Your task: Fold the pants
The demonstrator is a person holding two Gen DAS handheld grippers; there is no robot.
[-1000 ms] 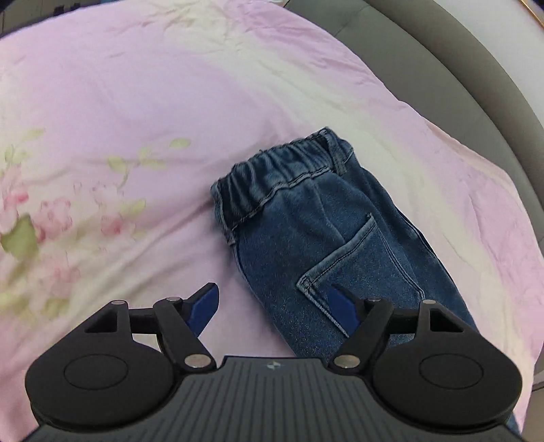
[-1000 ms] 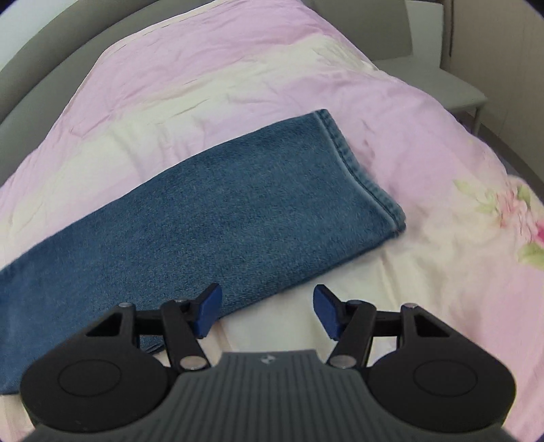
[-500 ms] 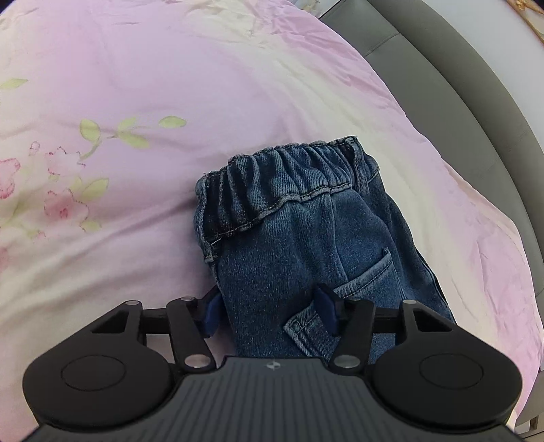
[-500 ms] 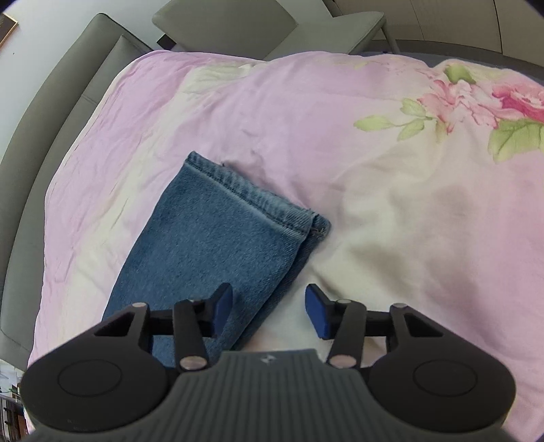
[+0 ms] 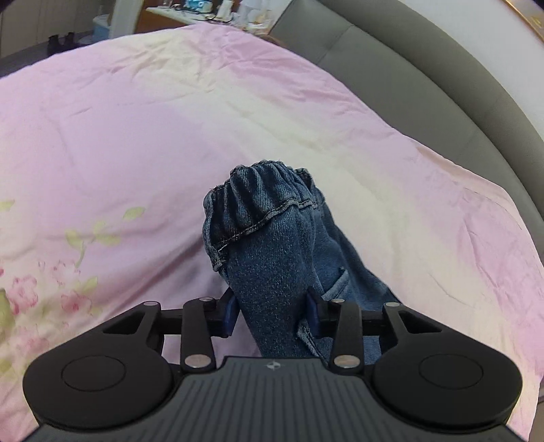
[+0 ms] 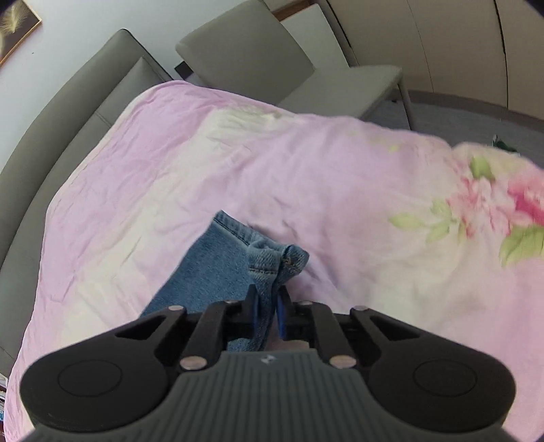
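Blue denim pants lie on a pink floral bedspread. In the left wrist view my left gripper [image 5: 272, 314] is shut on the waist end of the pants [image 5: 268, 244], and the elastic waistband bunches up and lifts off the bed. In the right wrist view my right gripper [image 6: 268, 314] is shut on the leg cuff end of the pants [image 6: 217, 268], and the hem crumples just ahead of the fingers. The middle of the pants is hidden behind both grippers.
The pink bedspread [image 5: 136, 136] covers the bed. A grey padded headboard [image 5: 425, 78] curves along its far side and also shows in the right wrist view [image 6: 68, 112]. A grey chair [image 6: 258, 57] stands beyond the bed corner. A cluttered desk [image 5: 204, 13] stands far back.
Both grippers have closed: the left on the waist, the right on the leg cuff. Both ends now lift and bunch where they lay flat before.
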